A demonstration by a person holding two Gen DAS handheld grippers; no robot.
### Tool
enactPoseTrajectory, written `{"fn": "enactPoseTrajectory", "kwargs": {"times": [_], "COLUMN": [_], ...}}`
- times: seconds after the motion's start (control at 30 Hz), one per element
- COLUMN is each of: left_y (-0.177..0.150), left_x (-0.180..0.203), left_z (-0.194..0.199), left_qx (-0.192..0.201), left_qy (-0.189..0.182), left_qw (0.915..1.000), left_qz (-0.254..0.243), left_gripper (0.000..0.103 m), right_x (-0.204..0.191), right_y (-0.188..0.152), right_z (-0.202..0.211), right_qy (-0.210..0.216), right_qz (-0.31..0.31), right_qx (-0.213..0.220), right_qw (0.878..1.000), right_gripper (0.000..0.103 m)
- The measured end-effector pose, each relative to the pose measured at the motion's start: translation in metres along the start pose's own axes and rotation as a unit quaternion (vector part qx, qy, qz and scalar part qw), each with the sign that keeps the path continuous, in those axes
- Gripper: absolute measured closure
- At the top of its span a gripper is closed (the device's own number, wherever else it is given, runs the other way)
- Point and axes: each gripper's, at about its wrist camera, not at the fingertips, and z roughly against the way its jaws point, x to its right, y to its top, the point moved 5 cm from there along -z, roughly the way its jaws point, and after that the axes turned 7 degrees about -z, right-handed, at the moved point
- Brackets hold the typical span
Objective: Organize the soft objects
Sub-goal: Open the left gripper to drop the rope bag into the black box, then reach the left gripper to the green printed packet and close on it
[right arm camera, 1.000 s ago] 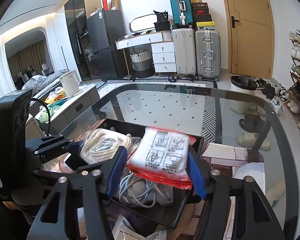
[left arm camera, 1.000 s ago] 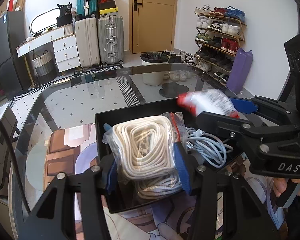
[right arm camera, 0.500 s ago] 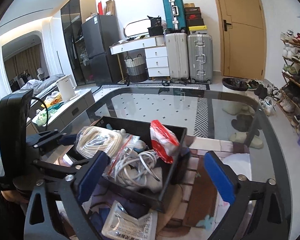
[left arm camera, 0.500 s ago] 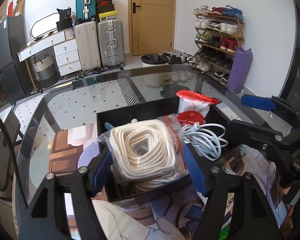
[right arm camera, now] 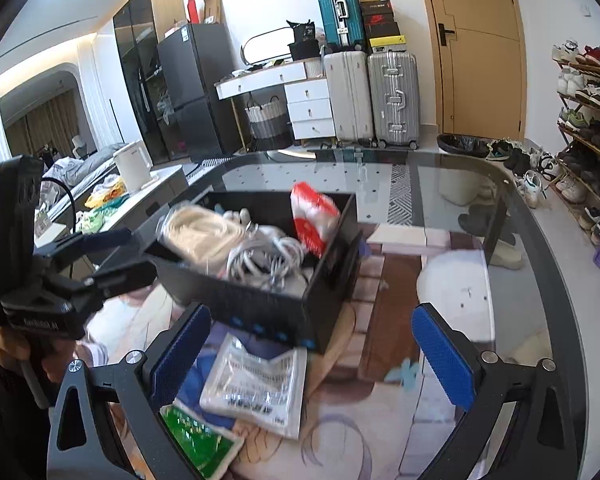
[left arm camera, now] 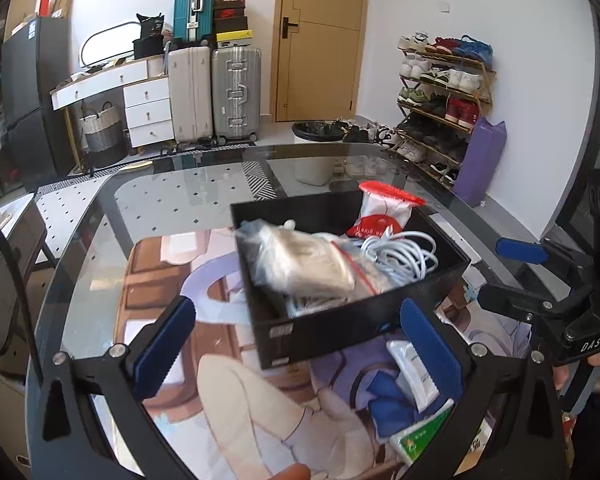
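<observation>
A black box [left arm camera: 332,332] on the glass table holds a clear bag of white rope [left arm camera: 304,260], a coil of white cable [left arm camera: 400,252] and a red-and-white packet [left arm camera: 384,212] leaning in its far right corner. My left gripper [left arm camera: 297,306] hangs just in front of the box; its jaws are opening and hold nothing. In the right wrist view the same box [right arm camera: 260,308], rope bag [right arm camera: 200,232] and red packet [right arm camera: 314,216] lie beyond my right gripper [right arm camera: 312,316], which stands wide open and empty.
A white flat packet [right arm camera: 256,384] and a green packet [right arm camera: 196,436] lie on the printed mat [left arm camera: 240,400] in front of the box. The table's dark rim [left arm camera: 140,172] curves around the far side. Suitcases, drawers and a shoe rack stand behind.
The left gripper let go of the rope bag, which now lies in the box. The right gripper released the red packet into the box. Both grippers opened wide and drew back.
</observation>
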Motion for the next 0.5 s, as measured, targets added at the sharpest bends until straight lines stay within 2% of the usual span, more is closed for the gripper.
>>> {"fn": "enactPoseTrajectory", "kwargs": {"times": [0.5], "left_y": [-0.033], "left_x": [0.008], "left_z": [0.017], "left_qx": [0.004], "left_qy": [0.021], "left_qw": [0.9997], "left_qz": [-0.007], "left_gripper": [0.000], "right_x": [-0.015], "right_y": [-0.029], "right_z": [0.008], "right_qy": [0.005], "right_qz": [0.027], "right_qx": [-0.027], "right_qw": [0.999], "right_gripper": [0.001]}}
